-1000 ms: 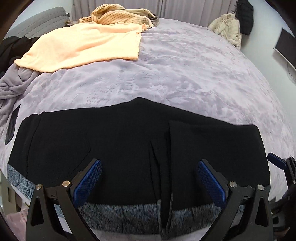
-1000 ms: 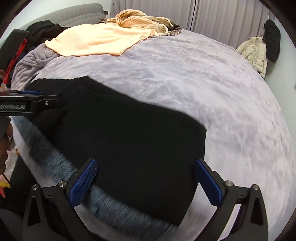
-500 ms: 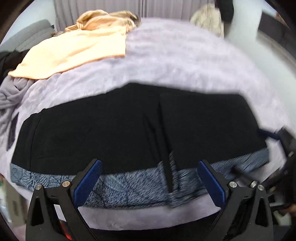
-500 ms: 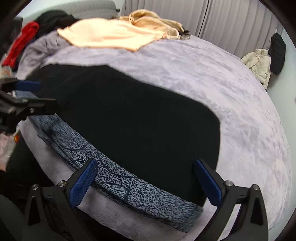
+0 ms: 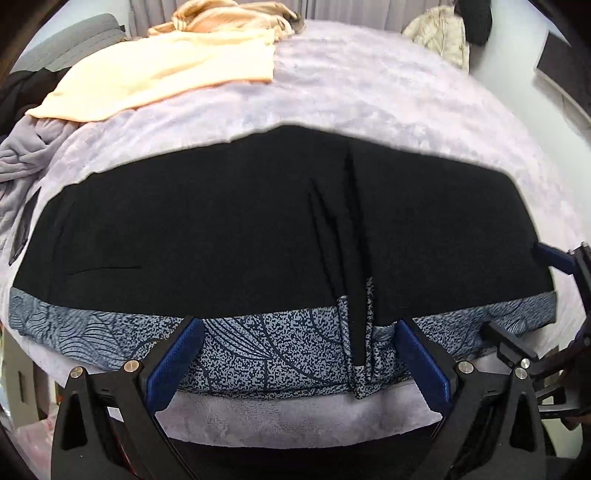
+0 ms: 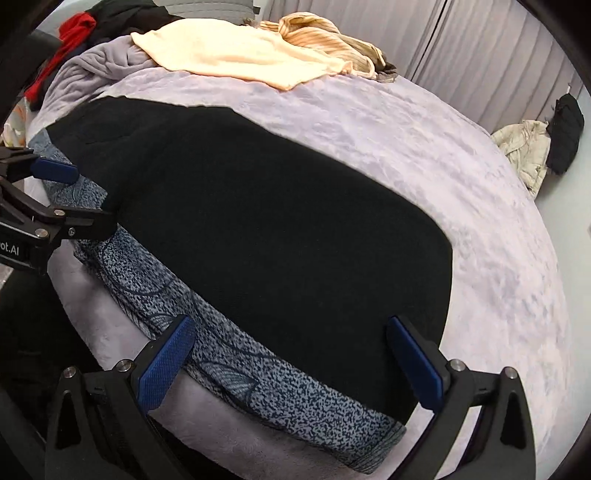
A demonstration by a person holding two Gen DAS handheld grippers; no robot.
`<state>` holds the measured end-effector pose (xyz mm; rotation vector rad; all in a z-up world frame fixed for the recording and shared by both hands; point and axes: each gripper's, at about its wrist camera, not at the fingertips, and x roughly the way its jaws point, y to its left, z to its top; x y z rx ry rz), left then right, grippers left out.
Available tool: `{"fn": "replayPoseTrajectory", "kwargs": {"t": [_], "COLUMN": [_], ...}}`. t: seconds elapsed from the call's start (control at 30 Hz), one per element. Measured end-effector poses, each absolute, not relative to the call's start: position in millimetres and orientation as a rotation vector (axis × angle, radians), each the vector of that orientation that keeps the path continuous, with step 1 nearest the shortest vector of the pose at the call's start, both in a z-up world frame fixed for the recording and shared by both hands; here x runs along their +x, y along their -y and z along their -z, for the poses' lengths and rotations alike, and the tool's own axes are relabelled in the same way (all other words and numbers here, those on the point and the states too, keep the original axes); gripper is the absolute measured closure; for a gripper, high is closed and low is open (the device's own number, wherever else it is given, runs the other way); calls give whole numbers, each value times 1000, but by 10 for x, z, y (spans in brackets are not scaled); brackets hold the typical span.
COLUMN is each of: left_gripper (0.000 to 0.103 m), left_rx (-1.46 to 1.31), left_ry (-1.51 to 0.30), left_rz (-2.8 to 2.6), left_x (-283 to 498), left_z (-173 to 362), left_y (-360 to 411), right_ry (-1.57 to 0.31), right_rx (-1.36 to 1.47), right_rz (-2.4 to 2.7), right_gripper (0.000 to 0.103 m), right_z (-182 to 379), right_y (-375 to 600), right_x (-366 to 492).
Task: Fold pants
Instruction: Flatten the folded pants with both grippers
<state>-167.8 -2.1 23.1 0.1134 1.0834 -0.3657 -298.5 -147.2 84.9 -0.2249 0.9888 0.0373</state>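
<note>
Black pants (image 5: 221,236) with a blue-grey patterned band (image 5: 258,350) along the near edge lie flat across the lavender bed (image 5: 369,85). A narrow fold runs down their middle. They also show in the right wrist view (image 6: 277,229), the band (image 6: 236,354) nearest me. My left gripper (image 5: 301,358) is open and empty, hovering over the band near the bed's front edge. My right gripper (image 6: 291,363) is open and empty over the pants' right end. It appears at the right edge of the left wrist view (image 5: 554,258).
A peach garment (image 5: 166,70) and a striped beige one (image 5: 229,14) lie at the far side of the bed. A grey blanket (image 5: 26,147) bunches at the left. A cream jacket (image 6: 524,151) and a black item (image 6: 565,129) sit beyond the bed at right.
Both grippers have pulled back toward the bed's front edge and risen. The patterned band and the bedding below it have come into full view. The pants lie unmoved.
</note>
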Motion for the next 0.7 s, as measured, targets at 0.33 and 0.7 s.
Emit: {"fn": "replayPoseTrajectory", "kwargs": {"t": [0.33, 0.7], "left_gripper": [0, 0], "left_rx": [137, -117], "left_ry": [-1076, -1126], "left_rz": [230, 13], "left_x": [-1613, -1403], "left_z": [-30, -185], "left_y": [-224, -915], "right_ry": [-963, -992], "right_rx": [-180, -65], "right_rz": [-132, -288], "right_gripper": [0, 0], "right_z": [-993, -1051], "right_y": [1263, 955], "right_x": [-2069, -1929]}}
